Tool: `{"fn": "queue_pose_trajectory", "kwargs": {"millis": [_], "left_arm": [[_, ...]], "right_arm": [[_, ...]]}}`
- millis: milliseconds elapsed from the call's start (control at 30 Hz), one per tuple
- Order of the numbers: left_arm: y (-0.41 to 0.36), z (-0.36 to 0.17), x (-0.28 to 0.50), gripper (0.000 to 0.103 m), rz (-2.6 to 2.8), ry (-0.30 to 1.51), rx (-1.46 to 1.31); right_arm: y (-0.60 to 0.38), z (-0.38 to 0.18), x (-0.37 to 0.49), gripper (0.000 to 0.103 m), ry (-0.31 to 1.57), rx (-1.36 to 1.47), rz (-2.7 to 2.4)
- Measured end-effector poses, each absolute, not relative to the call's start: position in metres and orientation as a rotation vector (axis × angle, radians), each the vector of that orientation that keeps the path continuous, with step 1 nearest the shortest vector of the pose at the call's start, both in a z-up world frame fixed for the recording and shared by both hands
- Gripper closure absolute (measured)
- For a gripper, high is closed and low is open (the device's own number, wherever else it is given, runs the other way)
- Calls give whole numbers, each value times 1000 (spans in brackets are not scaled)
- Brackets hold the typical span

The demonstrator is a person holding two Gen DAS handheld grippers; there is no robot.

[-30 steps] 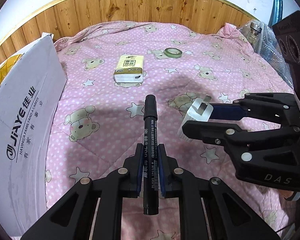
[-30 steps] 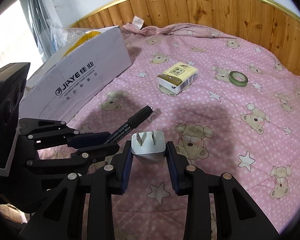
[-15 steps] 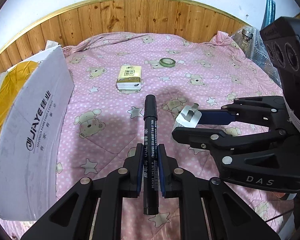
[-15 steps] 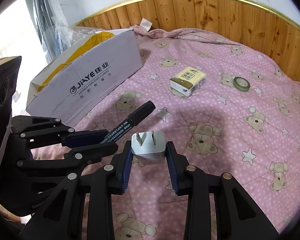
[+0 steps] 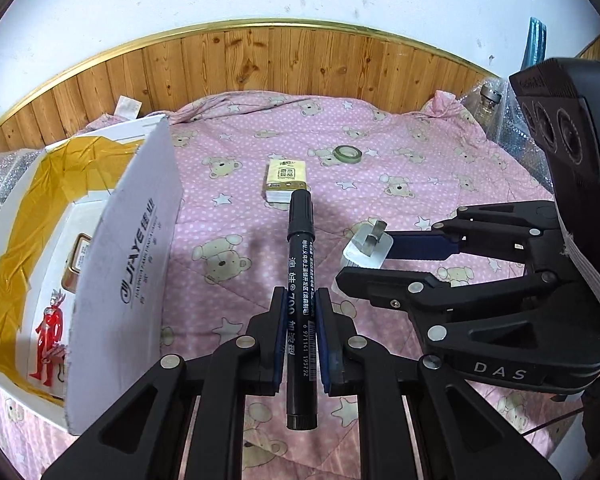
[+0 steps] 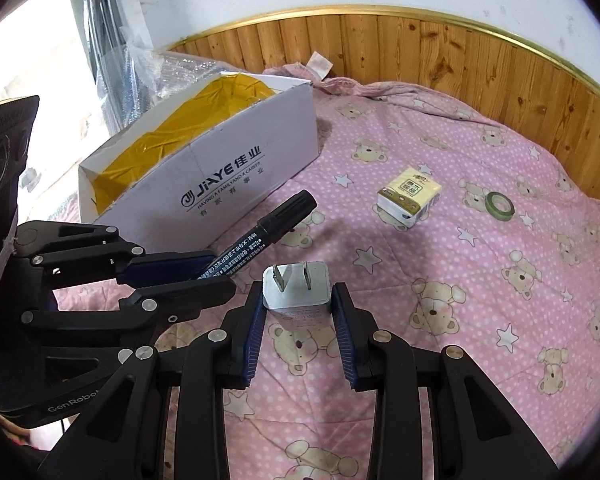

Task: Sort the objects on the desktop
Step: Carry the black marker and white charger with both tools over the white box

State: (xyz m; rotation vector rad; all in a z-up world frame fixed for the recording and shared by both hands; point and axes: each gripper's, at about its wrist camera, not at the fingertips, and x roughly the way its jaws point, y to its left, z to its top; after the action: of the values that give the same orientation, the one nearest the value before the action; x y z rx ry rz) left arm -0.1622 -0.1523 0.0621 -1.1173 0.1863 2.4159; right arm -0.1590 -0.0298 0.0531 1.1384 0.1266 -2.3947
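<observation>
Ahead of both tongs, the pink bear-print quilt (image 5: 400,208) lies open and soft up to the wooden wall panelling (image 5: 300,64). Only a yellow tissue pack (image 5: 286,174) and a flat green tape roll (image 5: 348,154) rest on it, well apart from either tool.

To the left of the left gripper (image 5: 298,316), the tall white cardboard box (image 5: 132,264) stands with its top open. Its near wall edge rises just beside the fingers. Its inside is lined with glossy yellow tape, and a red toy figure (image 5: 52,328) lies on the floor of it.

That left gripper is clenched on a slim black marker (image 5: 300,280), whose capped end points forward over the quilt. The right gripper (image 6: 298,312), just to its right, grasps a white, rounded, boxy charger plug (image 6: 296,290) with its two metal prongs facing forward.
</observation>
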Motion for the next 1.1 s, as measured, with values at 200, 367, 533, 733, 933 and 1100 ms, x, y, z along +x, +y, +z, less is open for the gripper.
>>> {"fn": "queue_pose_trajectory", "kwargs": {"millis": [200, 367, 533, 733, 933, 1100], "left_arm": [[-177, 79, -162, 89, 2445, 155, -1081], [-200, 93, -162, 89, 2475, 138, -1055], [-228, 103, -165, 89, 2501, 94, -1047], [-257, 114, -167, 89, 2540, 70, -1028], [-281, 120, -174, 89, 2571, 45, -1026], [-299, 122, -179, 89, 2596, 23, -1031]], "right_arm": [[-52, 70, -157, 68, 159, 1105, -2399], [-72, 85, -158, 68, 177, 1072, -2402], [-96, 96, -160, 68, 199, 1044, -2390], [-123, 103, -162, 68, 226, 1021, -2368], [-148, 111, -165, 68, 238, 992, -2348], [-167, 116, -166, 68, 246, 970, -2331]]}}
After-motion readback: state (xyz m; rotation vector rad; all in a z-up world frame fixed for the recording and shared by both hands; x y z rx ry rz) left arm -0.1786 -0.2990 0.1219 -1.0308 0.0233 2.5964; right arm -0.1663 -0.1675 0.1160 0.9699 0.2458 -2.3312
